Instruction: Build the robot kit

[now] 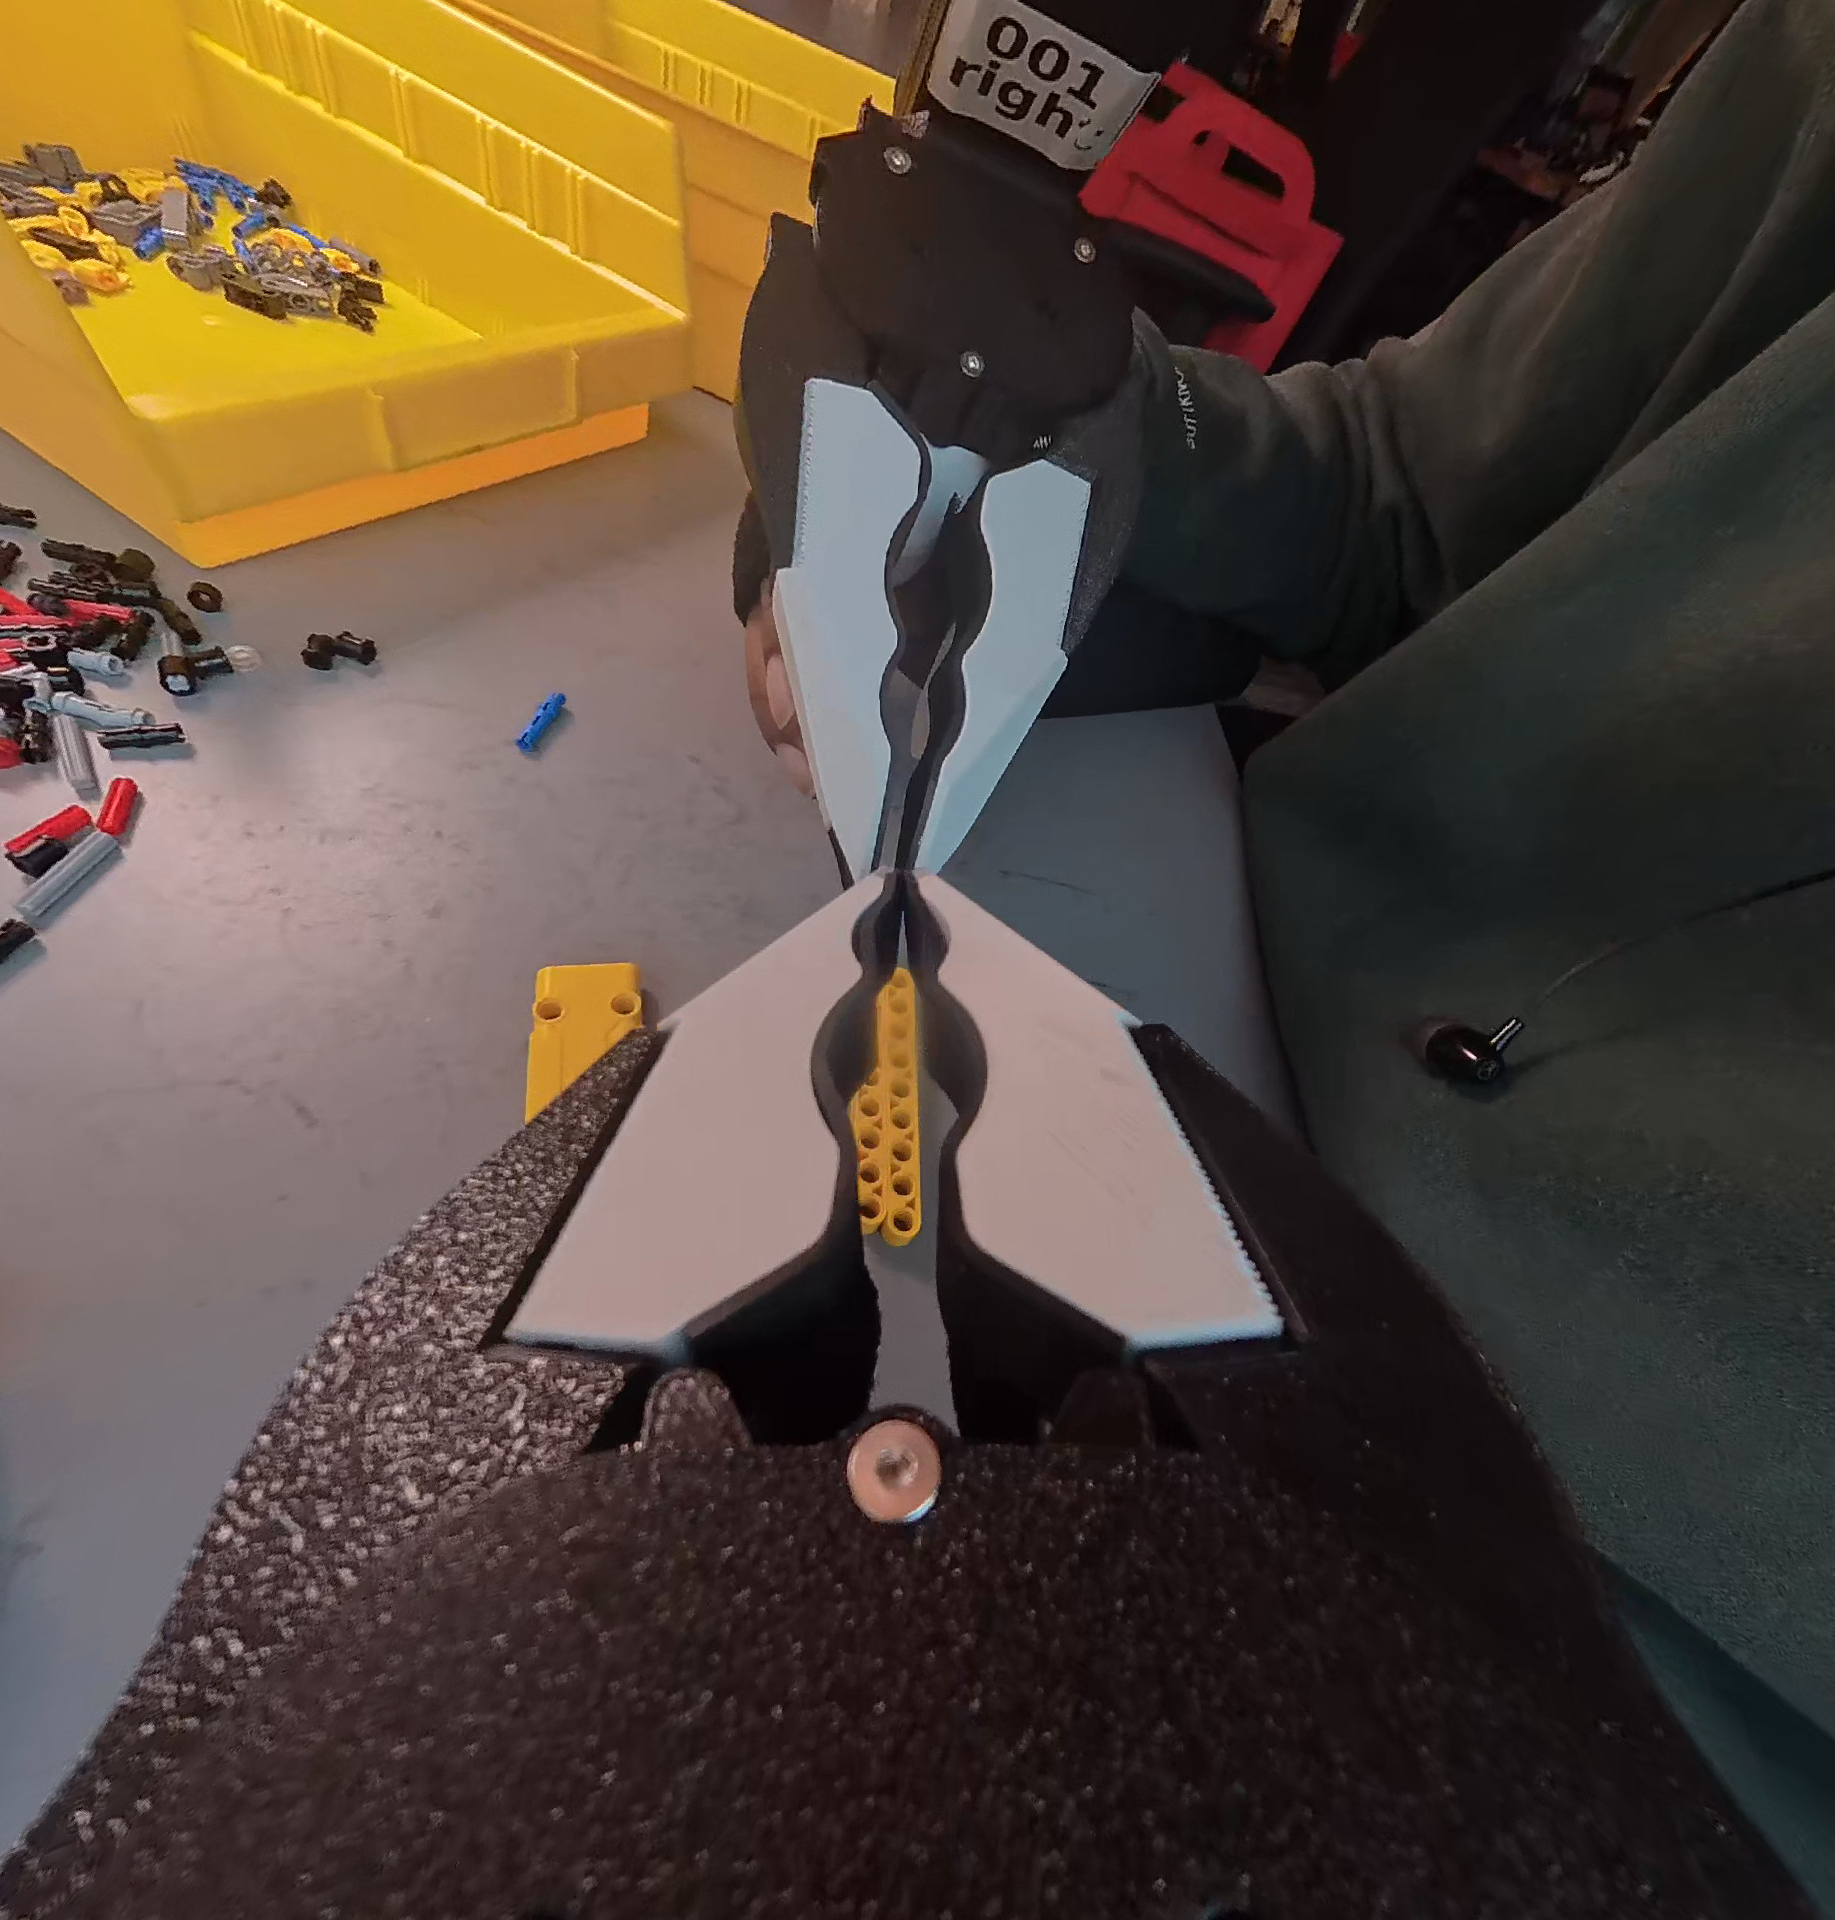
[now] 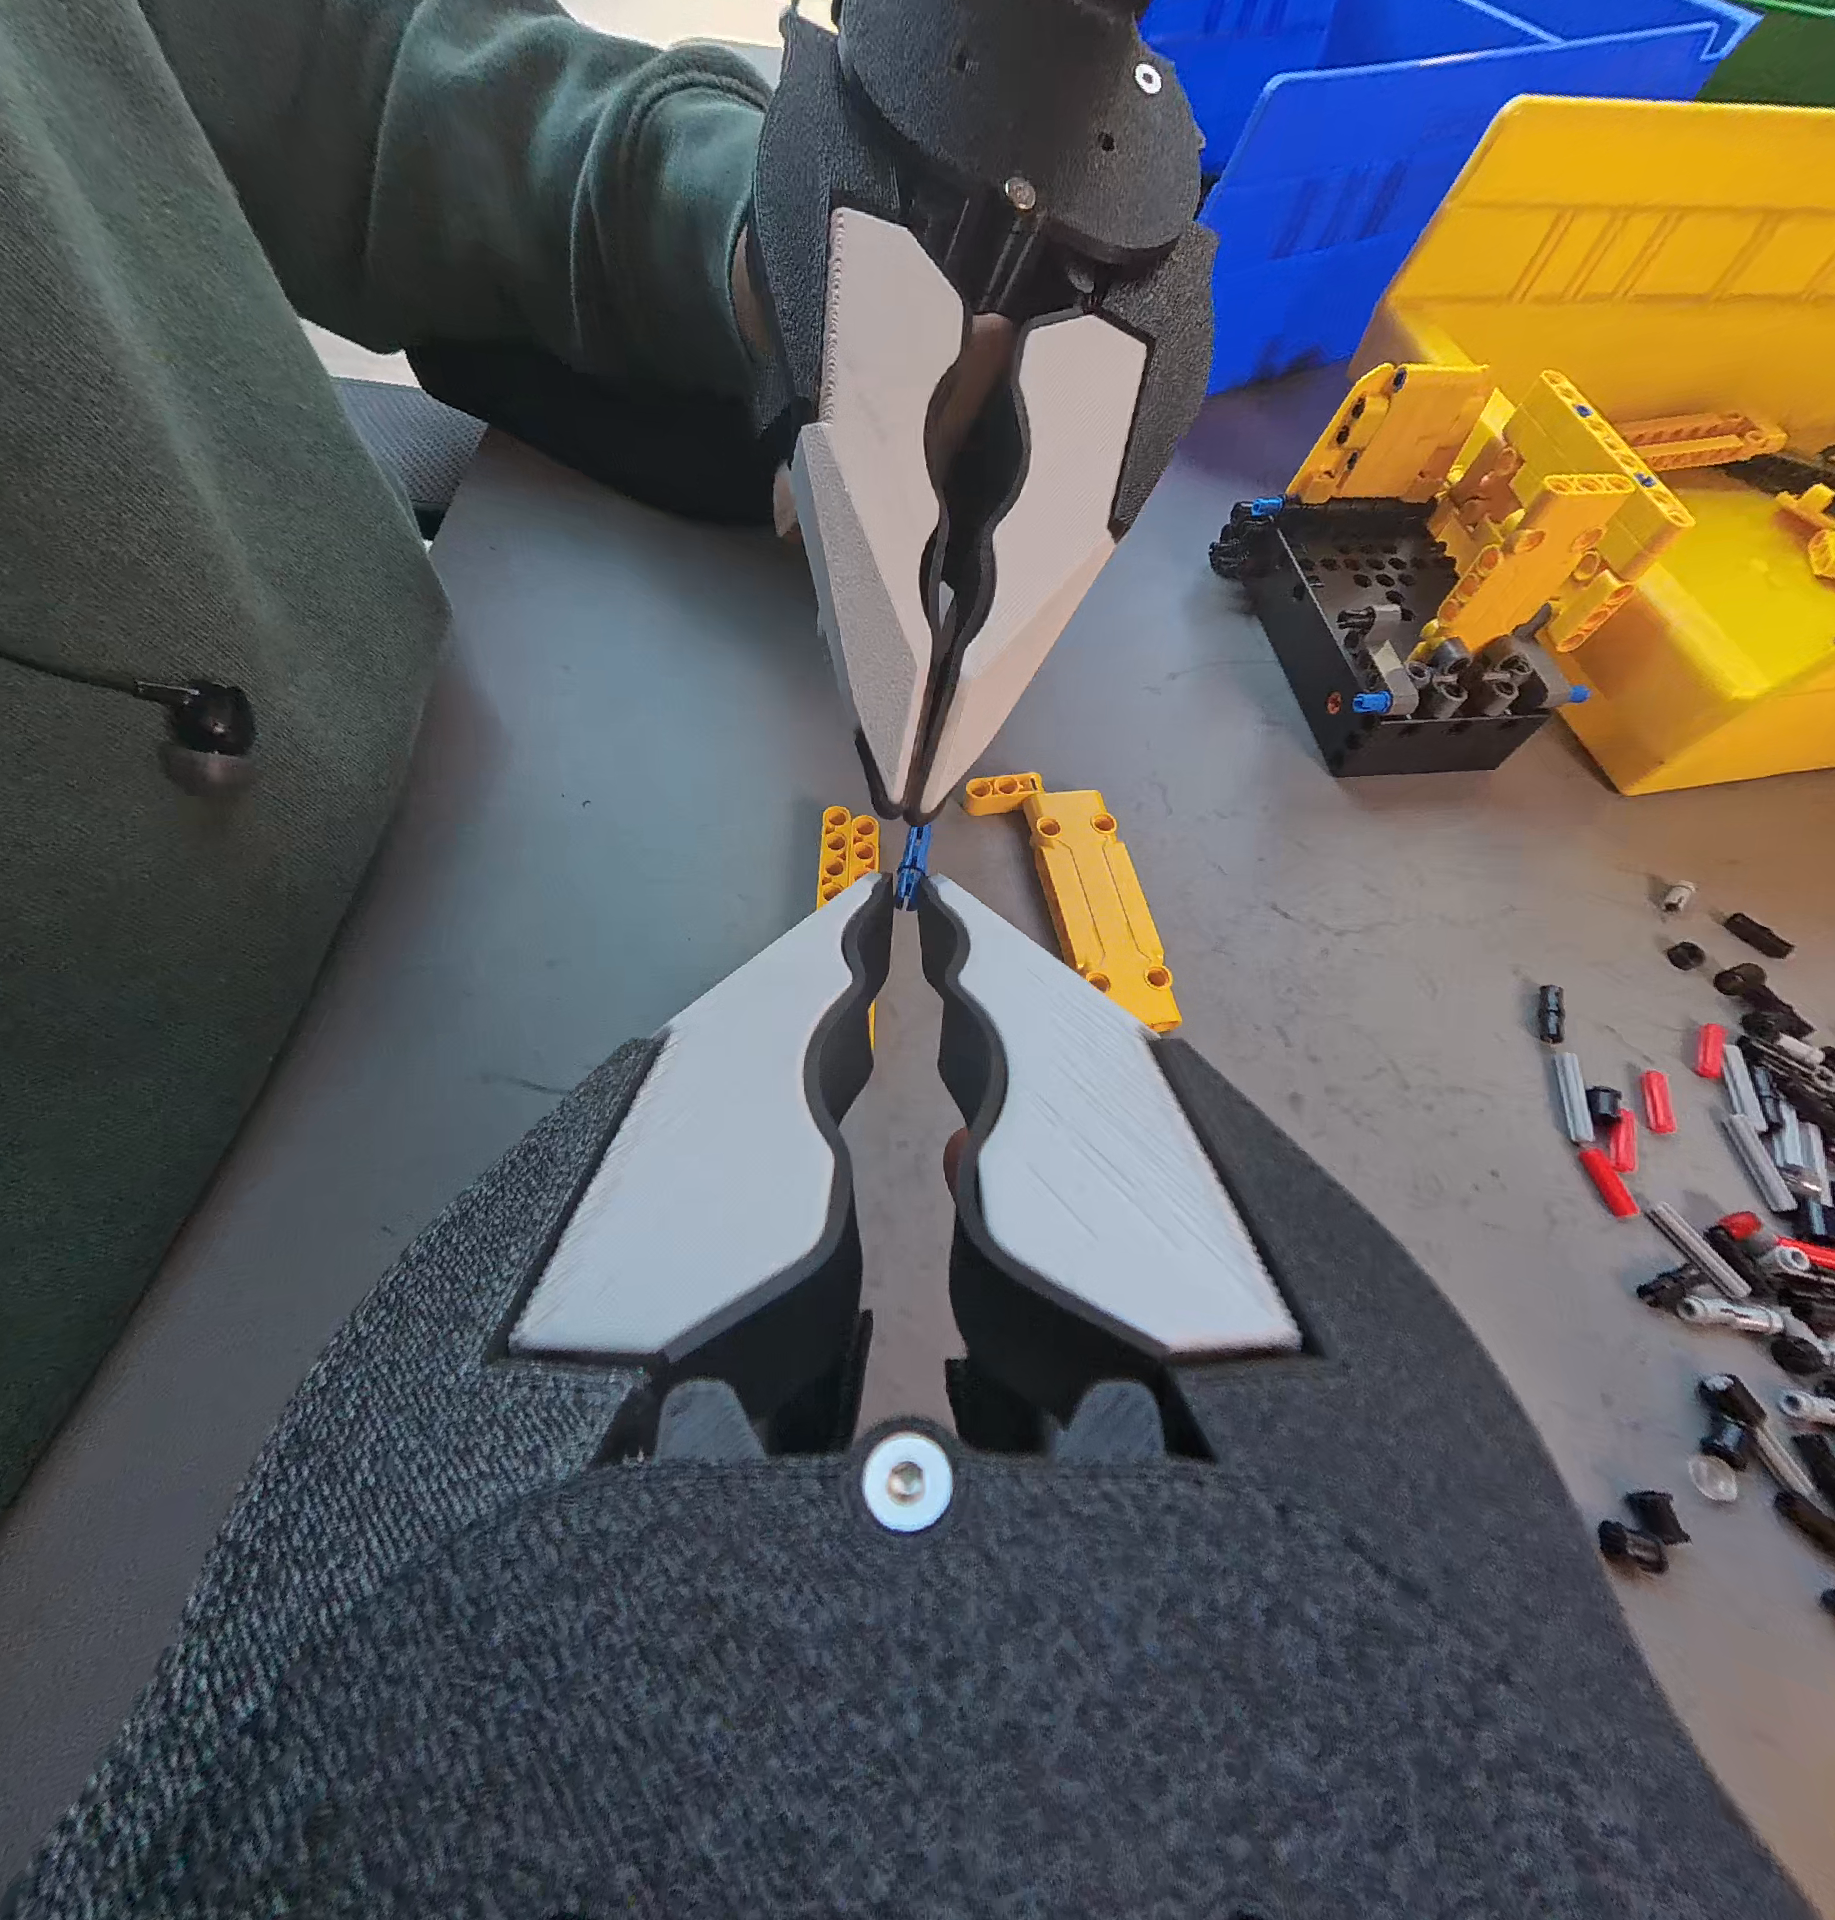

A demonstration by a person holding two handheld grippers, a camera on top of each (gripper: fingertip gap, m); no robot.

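Right tool (image 2: 908, 896): we pinched a small blue pin (image 2: 911, 869) at our tips.
Left tool (image 1: 897, 883): clenched, nothing in it, tip to tip with the pin.
Pin's long way: straight from one tool to the other.

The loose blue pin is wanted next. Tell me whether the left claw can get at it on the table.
Probably yes: the loose blue pin lies alone on bare table, nothing around it. The left claw is shut and would need opening.

It looks like a workshop or a lab for assembly work. A grey bench (image 2: 1308, 1018) carries yellow parts bins (image 1: 393, 343), blue bins (image 2: 1360, 208), loose plastic building pins (image 2: 1775, 1195) and a half-built yellow model (image 2: 1464, 540).
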